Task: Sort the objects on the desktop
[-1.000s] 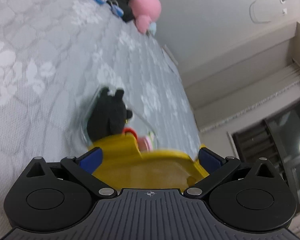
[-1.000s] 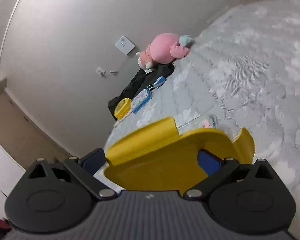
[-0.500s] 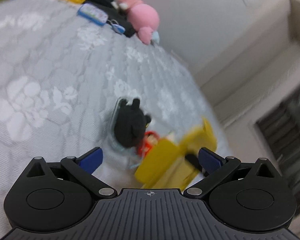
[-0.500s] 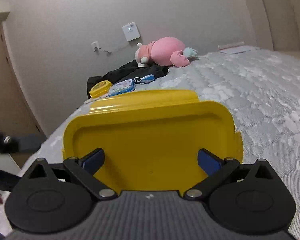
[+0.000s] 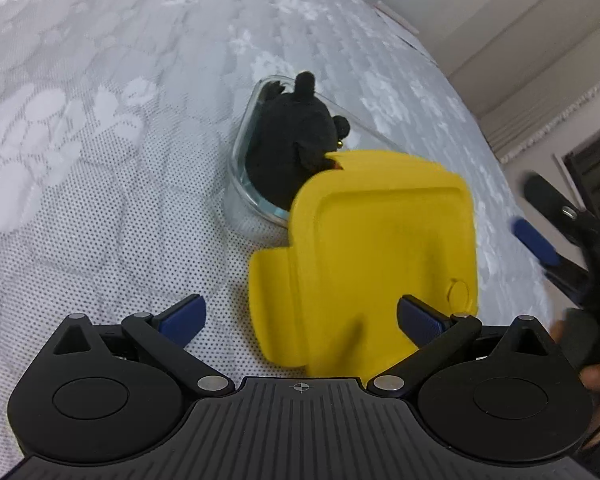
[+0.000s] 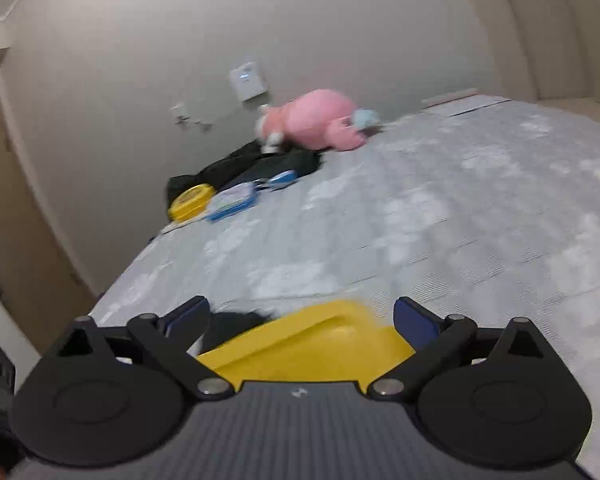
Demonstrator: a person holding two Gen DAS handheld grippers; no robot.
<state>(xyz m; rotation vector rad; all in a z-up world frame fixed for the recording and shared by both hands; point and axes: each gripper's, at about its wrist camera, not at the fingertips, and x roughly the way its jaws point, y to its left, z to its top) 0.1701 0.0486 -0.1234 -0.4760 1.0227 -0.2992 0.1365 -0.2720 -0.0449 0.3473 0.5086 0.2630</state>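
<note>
Grey patterned mattress (image 5: 100,160) beneath beige wall (image 6: 140,40).

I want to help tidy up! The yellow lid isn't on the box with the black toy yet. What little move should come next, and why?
Probably slide the yellow lid over the clear box and lower it flat. It covers only the near corner, tilted, and the black plush toy pokes above the rim. Both grippers look open.

My left gripper (image 5: 300,312): black linkage arms, round black hubs, silver pivot screws, blue finger pads (image 5: 184,316), ribbed grey body, small crosshair mark. My right gripper (image 6: 302,316): same build.
</note>
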